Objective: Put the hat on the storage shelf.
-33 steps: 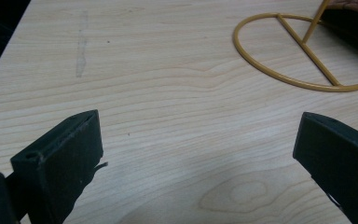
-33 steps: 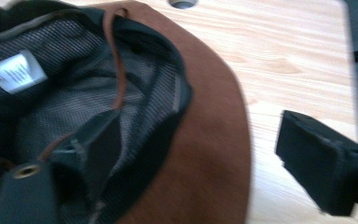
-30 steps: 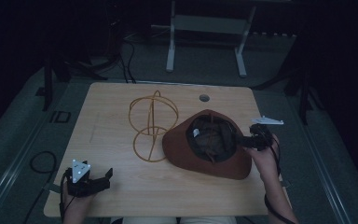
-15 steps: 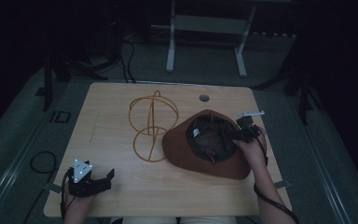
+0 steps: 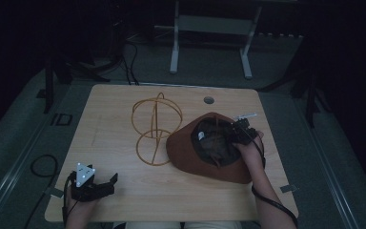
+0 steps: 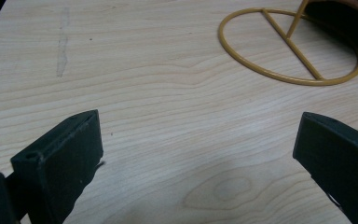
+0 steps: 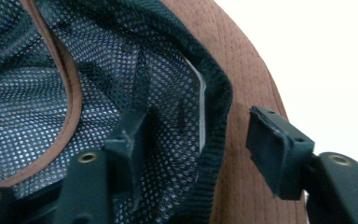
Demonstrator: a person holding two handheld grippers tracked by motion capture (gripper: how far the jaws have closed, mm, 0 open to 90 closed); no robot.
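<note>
A brown brimmed hat (image 5: pixel 190 152) lies upside down on the right half of the wooden table (image 5: pixel 114 114), its dark mesh lining (image 7: pixel 23 93) facing up. My right gripper (image 5: pixel 236 134) is at the hat's right edge and open, one jaw inside the crown, the other outside over the brim, with the sweatband (image 7: pixel 214 107) between them. A gold wire hat stand (image 5: pixel 155 126) stands left of the hat, its ring base (image 6: pixel 289 46) on the table. My left gripper (image 5: pixel 106 183) rests open near the front left corner with bare wood between its jaws.
A round cable hole (image 5: pixel 208 100) sits near the table's far edge. White table legs (image 5: pixel 209 43) stand on the dark floor behind. A cable loop (image 5: pixel 40 164) lies on the floor at the left.
My right gripper has moved left from beside the hat onto its edge, with one jaw now inside the crown. The left gripper has stayed in place.
</note>
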